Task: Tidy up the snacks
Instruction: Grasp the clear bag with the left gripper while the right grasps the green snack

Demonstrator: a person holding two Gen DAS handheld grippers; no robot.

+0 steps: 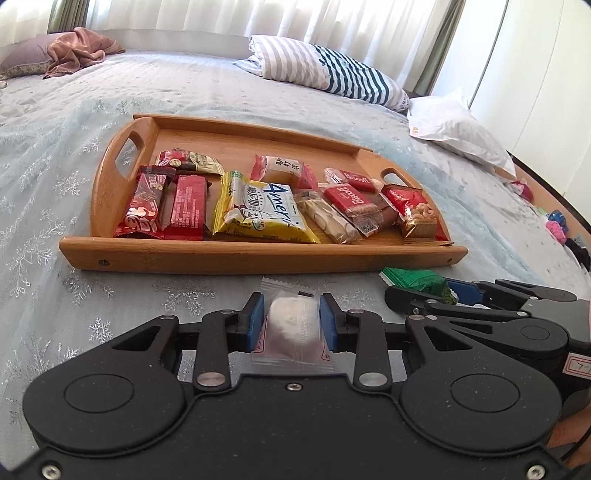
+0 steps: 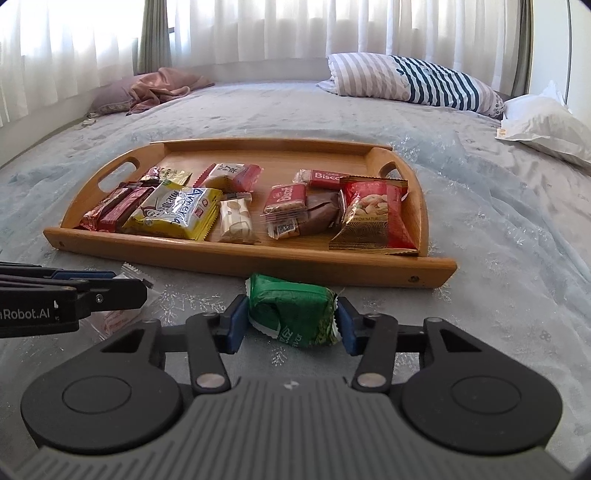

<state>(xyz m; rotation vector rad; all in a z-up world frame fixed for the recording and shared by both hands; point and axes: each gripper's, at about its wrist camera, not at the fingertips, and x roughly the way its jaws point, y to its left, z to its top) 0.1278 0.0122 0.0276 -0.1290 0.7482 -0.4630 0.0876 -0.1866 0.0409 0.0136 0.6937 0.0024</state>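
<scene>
Crinkly foil and clear film: two light, soft snacks on the bedspread, just before the wooden tray (image 2: 255, 258).
The left gripper (image 1: 291, 323) pinches the white cake packet (image 1: 291, 325); the right gripper (image 2: 291, 321) squeezes the green packet (image 2: 291, 314) at mid-body, both likely slippery and crushable.

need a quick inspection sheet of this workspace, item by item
surface: bed with a pale blue snowflake-patterned cover, rumpled.
job's things: wooden tray on the bed, holding a row of snack packets along its near side, far half bare; white wrapped snack and green wrapped snack both on the cover in front of the tray.
clutter: small coloured items at the bed's right edge, too small to identify.
grippers: left tongs shut on the white wrapped snack; right tongs with both pads against the green wrapped snack.
cables: nothing seen.
surroundings: striped pillow, white pillow, pink cloth, sheer curtains.
</scene>
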